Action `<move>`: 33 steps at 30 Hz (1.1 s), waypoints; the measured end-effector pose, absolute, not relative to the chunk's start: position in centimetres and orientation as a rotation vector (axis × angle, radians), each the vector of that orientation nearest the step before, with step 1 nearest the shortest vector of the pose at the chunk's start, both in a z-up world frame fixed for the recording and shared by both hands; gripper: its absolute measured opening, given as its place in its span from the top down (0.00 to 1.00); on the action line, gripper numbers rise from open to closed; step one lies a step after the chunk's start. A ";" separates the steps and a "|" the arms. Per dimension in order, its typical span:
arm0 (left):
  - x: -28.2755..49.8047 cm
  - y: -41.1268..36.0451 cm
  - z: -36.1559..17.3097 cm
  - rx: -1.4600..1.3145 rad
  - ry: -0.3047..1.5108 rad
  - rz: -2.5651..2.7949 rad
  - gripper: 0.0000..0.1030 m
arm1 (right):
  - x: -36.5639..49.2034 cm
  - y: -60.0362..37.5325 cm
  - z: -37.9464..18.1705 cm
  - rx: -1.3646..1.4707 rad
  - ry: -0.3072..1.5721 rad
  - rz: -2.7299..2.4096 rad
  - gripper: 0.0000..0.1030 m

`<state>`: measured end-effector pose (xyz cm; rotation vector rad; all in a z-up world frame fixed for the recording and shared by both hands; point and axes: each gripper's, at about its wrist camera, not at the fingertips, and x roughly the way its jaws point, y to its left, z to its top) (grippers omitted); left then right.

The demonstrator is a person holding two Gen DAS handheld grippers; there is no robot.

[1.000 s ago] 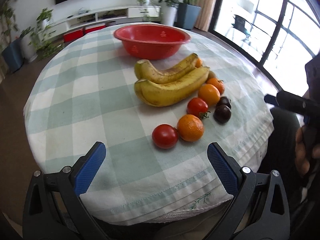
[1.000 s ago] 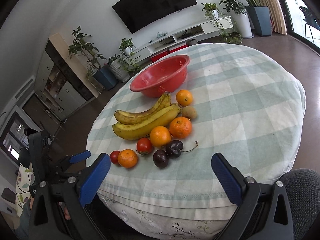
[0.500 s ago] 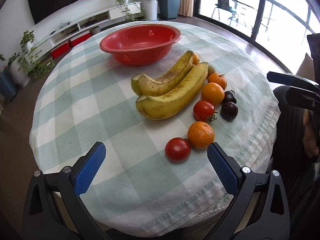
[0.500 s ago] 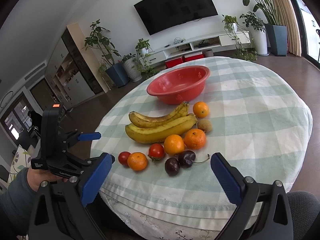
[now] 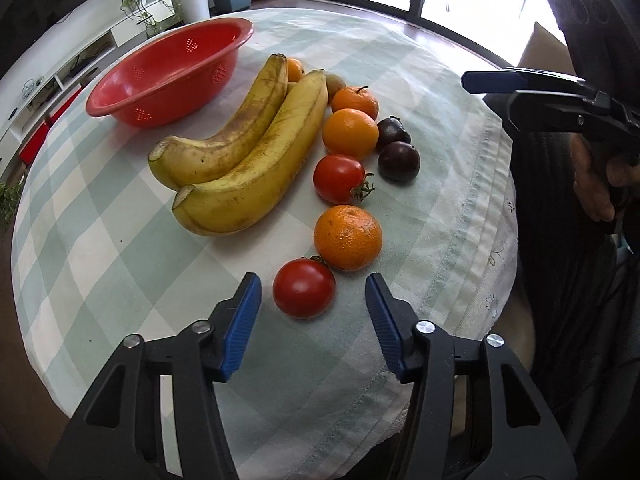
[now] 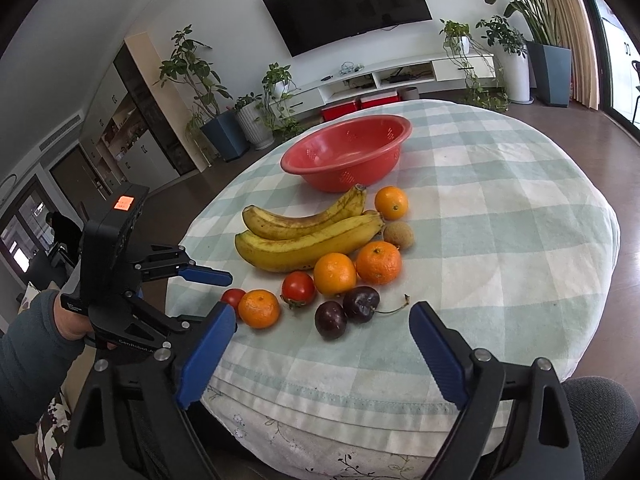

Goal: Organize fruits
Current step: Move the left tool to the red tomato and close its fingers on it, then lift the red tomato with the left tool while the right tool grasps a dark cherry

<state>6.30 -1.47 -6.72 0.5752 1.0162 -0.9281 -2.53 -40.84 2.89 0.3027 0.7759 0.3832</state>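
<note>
On the checked tablecloth lie two bananas (image 5: 256, 168), several oranges, two tomatoes and two dark cherries (image 6: 344, 312), in front of an empty red colander bowl (image 5: 168, 76). My left gripper (image 5: 310, 278) points steeply down at the nearest tomato (image 5: 304, 288). Its jaws are closing, with the tomato between the tips but clear of both pads. The mandarin (image 5: 347, 238) sits just behind that tomato. My right gripper (image 6: 320, 312) hovers over the table's near edge, its jaws closing slowly with nothing gripped. The cherries lie just beyond its fingertips.
The tablecloth (image 6: 500, 240) hangs over the round table's edge close under both grippers. A hand and sleeve (image 6: 36, 344) hold the left gripper at the table's left side. Plants, a TV shelf and glass doors stand around the room.
The left gripper rolled and moved in on the near tomato, and its jaws narrowed sharply around it. The right jaws narrowed a little; the right hand stayed about where it was.
</note>
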 end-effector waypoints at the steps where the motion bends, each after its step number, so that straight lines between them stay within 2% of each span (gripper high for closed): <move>1: 6.3 -1.5 -6.9 0.581 1.020 -0.932 0.60 | -2.5 -41.0 2.8 0.313 0.775 0.384 0.15; 3: 6.2 -1.7 -7.3 0.593 1.024 -0.941 0.65 | -2.5 -41.1 2.7 0.324 0.780 0.382 0.17; 8: 6.1 -1.7 -7.6 0.603 1.025 -0.950 0.70 | -2.3 -41.0 2.4 0.328 0.793 0.379 0.18; 20: 6.4 -0.8 -7.6 0.532 1.020 -0.906 0.72 | -1.6 -40.4 1.6 0.318 0.833 0.370 0.18; 26: 6.8 0.6 -6.4 0.432 1.002 -0.891 0.72 | -1.6 -39.3 1.0 0.277 0.858 0.373 0.22; 33: 6.9 3.0 -4.7 0.244 0.962 -0.835 0.72 | -1.6 -38.1 0.3 0.235 0.892 0.363 0.33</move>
